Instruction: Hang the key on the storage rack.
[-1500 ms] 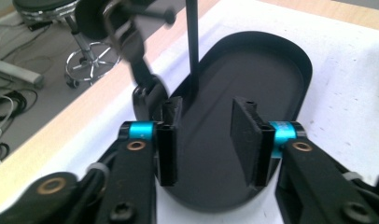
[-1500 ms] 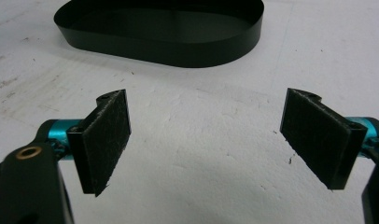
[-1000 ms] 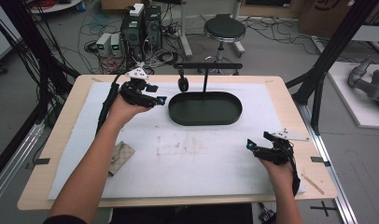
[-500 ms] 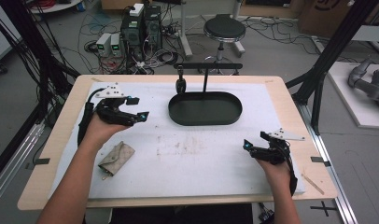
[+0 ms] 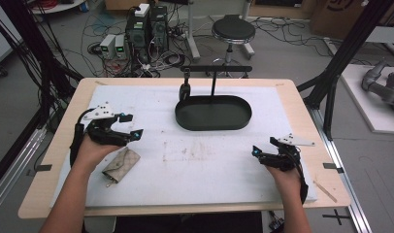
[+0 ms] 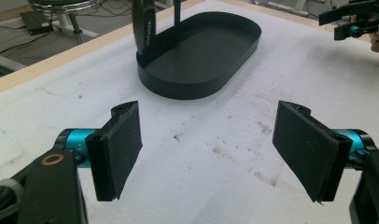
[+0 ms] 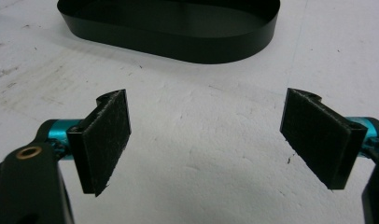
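Pouch (image 5: 120,165) lies just below the wide-open (empty) left gripper (image 5: 131,125).

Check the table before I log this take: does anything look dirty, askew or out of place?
The white mat has brown smudges mid-table. The small wallet lies askew by the left gripper, apart from the black tray.
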`<state>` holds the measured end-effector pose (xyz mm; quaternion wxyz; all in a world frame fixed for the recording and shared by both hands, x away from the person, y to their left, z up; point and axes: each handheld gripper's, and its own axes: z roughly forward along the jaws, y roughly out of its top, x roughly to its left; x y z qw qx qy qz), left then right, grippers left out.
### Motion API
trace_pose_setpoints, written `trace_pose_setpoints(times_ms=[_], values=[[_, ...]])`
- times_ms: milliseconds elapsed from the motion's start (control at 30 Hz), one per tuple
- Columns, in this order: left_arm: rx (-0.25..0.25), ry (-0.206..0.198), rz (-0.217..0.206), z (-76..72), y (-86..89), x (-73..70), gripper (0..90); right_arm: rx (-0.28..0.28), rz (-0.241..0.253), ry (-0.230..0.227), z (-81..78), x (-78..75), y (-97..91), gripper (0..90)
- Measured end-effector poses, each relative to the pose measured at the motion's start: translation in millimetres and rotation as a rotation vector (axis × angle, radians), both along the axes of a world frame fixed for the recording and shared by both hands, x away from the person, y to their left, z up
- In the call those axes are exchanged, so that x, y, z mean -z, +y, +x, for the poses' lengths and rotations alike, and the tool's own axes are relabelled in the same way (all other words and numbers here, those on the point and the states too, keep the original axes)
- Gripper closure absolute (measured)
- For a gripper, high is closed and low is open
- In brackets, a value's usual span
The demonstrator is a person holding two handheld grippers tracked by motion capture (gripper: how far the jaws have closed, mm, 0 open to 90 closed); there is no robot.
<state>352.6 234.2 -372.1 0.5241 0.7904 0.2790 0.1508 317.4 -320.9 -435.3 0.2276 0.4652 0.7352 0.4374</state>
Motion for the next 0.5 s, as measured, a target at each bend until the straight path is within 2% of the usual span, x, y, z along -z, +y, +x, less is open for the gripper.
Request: trace_pose_setpoints(times_ms=[267,500], values=[[-0.015,0.01,-0.022,-18.6,13.2,10.5,20.4,-0.001,0.012,-0.002,0.4,0.3,-0.6,16.6],[-0.005,0.014,0.004,-17.8,14.8,17.8,19.3,-0.006,0.013,-0.008,0.7,0.1,-0.3,16.6]])
